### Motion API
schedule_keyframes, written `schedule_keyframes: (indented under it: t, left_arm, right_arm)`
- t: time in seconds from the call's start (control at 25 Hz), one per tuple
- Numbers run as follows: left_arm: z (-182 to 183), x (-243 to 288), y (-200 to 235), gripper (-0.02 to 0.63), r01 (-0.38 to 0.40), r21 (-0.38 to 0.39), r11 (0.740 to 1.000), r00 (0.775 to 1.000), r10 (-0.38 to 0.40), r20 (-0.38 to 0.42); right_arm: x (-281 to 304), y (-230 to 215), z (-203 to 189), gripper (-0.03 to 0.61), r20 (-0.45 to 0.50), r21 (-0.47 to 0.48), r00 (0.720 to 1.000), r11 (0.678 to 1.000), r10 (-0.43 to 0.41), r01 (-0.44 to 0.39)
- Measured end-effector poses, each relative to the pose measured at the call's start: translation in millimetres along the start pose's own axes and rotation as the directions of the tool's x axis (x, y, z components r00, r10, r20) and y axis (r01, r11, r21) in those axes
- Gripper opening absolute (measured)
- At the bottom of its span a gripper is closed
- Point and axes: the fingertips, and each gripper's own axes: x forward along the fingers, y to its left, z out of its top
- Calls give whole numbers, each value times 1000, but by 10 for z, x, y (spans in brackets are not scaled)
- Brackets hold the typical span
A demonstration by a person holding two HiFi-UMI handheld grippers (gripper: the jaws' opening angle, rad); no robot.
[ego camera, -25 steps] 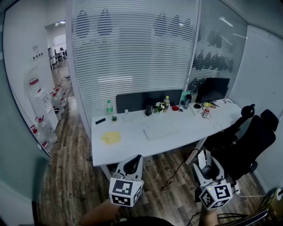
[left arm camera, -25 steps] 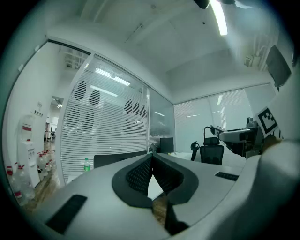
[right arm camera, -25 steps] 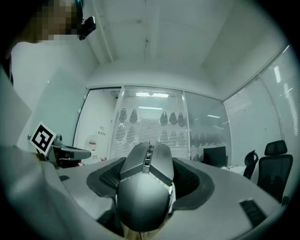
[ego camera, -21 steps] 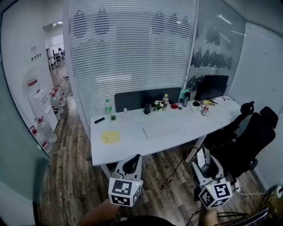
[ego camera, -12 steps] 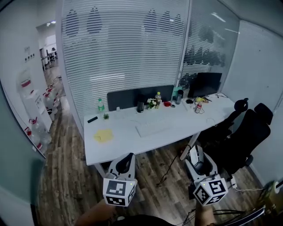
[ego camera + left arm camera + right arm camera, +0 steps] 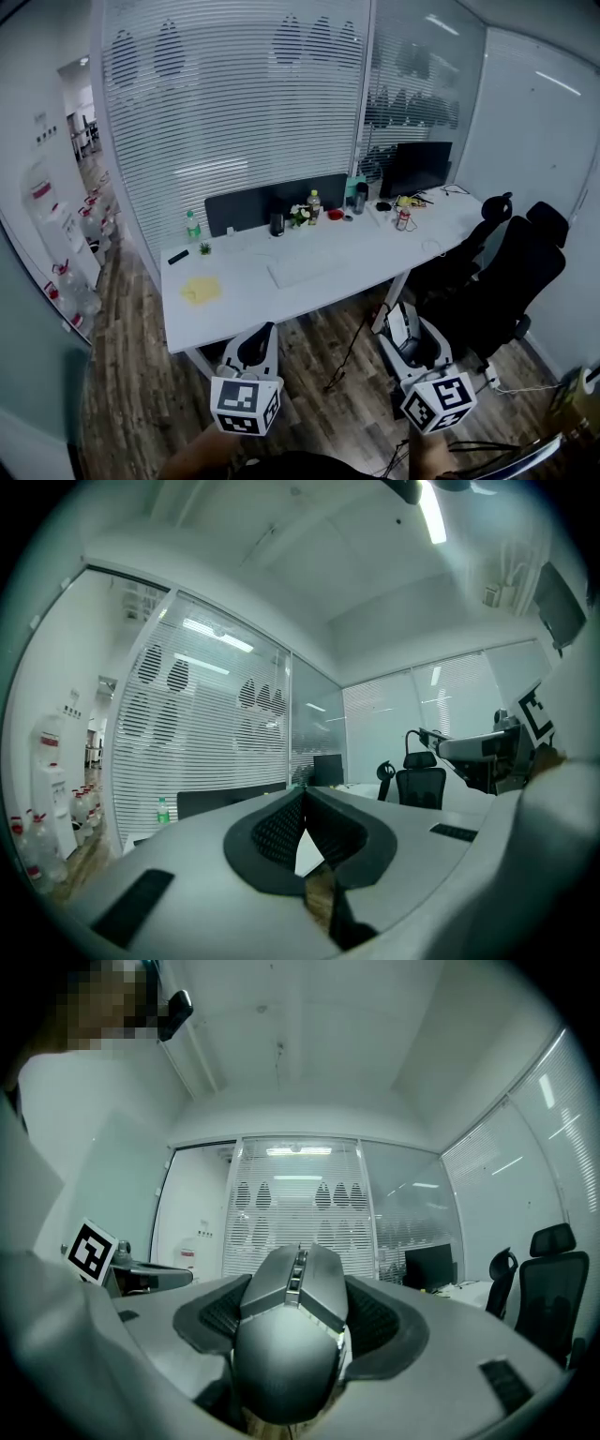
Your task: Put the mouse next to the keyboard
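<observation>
A dark grey, angular mouse (image 6: 291, 1335) with a ridged strip down its middle sits clamped between the pads of the right gripper (image 6: 405, 330), well apart from the white desk (image 6: 234, 305) where the keyboard (image 6: 302, 267) lies. The left gripper (image 6: 302, 799) is closed on nothing. The room has a wood floor (image 6: 141, 394) and a striped glass wall (image 6: 234, 112), with black chairs (image 6: 511, 272) beside the desk.

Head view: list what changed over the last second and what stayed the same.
The view swung: the desk and its keyboard slid left in the picture, and more of the chairs came in. The left gripper and right gripper drifted left too. Nothing was taken or released. Unchanged: the right gripper stays clamped on the mouse, the left one is shut and empty, and the desk items are in place.
</observation>
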Motion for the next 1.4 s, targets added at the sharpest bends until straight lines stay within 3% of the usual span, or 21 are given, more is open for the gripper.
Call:
schedule_keyframes:
  t: [0.28, 0.68, 1.0, 1.4]
  left_arm:
    - [-40, 313, -479, 29, 51, -34, 998, 999, -51, -8]
    - [-172, 733, -917, 29, 55, 13, 998, 998, -54, -34]
    - [-215, 1459, -721, 29, 105, 14, 994, 994, -105, -9]
    - [68, 2471, -247, 29, 179, 27, 983, 983, -180, 41]
  right_arm:
    - [-243, -462, -38, 304, 15, 7, 1000, 1000, -1, 0]
    - [-302, -1014, -169, 304, 8, 25, 1000, 1000, 1, -1]
    - [218, -1285, -229, 304, 3, -2, 999, 999, -52, 52]
    - [1166, -1571, -118, 304, 9, -10, 992, 992, -124, 124]
